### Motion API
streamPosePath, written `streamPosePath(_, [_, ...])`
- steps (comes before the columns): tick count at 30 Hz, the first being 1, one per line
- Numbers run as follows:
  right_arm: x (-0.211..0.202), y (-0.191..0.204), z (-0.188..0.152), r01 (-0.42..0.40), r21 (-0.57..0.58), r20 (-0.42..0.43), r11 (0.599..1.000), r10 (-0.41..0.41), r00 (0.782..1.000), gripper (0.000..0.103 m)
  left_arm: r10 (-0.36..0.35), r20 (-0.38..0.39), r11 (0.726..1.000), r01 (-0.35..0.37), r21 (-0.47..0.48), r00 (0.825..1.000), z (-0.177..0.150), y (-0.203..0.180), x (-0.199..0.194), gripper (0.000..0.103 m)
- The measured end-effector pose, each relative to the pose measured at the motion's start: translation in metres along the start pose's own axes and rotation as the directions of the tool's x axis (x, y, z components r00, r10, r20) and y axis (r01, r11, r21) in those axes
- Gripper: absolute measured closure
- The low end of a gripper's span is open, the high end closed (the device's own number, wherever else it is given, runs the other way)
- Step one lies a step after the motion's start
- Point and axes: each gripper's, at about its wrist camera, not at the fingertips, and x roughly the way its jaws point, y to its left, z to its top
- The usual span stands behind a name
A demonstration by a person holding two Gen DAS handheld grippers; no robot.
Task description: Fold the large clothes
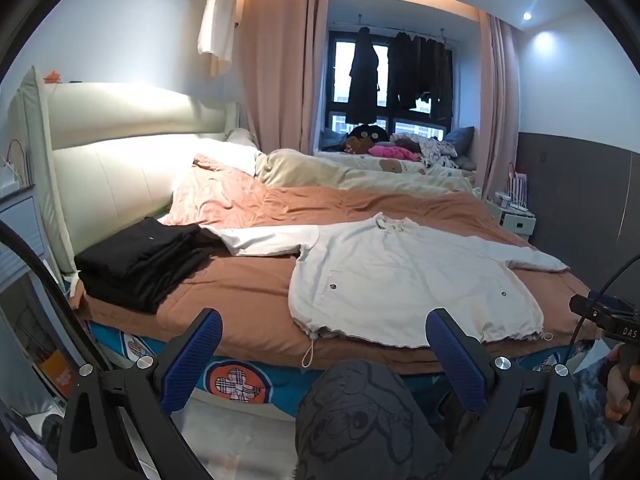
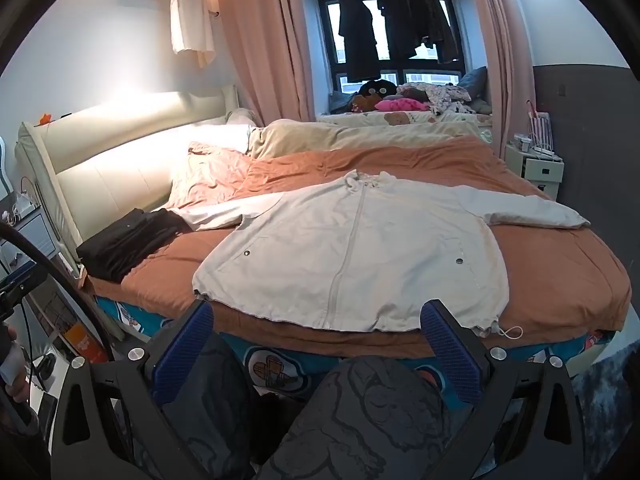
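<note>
A pale grey zip-up jacket point(image 1: 404, 276) point(image 2: 360, 248) lies spread flat, front up, on the orange bedspread point(image 1: 248, 292) point(image 2: 560, 280), both sleeves stretched out sideways and the hem at the bed's near edge. My left gripper point(image 1: 322, 332) hangs open in front of the bed's near edge, short of the jacket's left hem corner, nothing between its blue pads. My right gripper point(image 2: 316, 326) is also open and empty, just short of the hem's middle. A drawstring toggle point(image 1: 313, 336) dangles over the bed's edge.
A stack of folded black clothes point(image 1: 144, 264) point(image 2: 128, 240) sits on the bed's left side by the padded headboard point(image 1: 120, 168). The person's patterned knees point(image 1: 352, 420) point(image 2: 360, 420) are below the grippers. Nightstands flank the bed; rumpled bedding lies beyond.
</note>
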Motion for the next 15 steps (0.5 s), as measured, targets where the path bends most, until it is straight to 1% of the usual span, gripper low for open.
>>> streamPosePath(15, [-0.0044,-0.0012,0.0006,0.002,0.002,0.018,1.0,-0.002,1.0,0.0,-0.007,0.019,1.0,0.006,0.01,1.0,-0.0026,-0.0051,-0.0075,0.001])
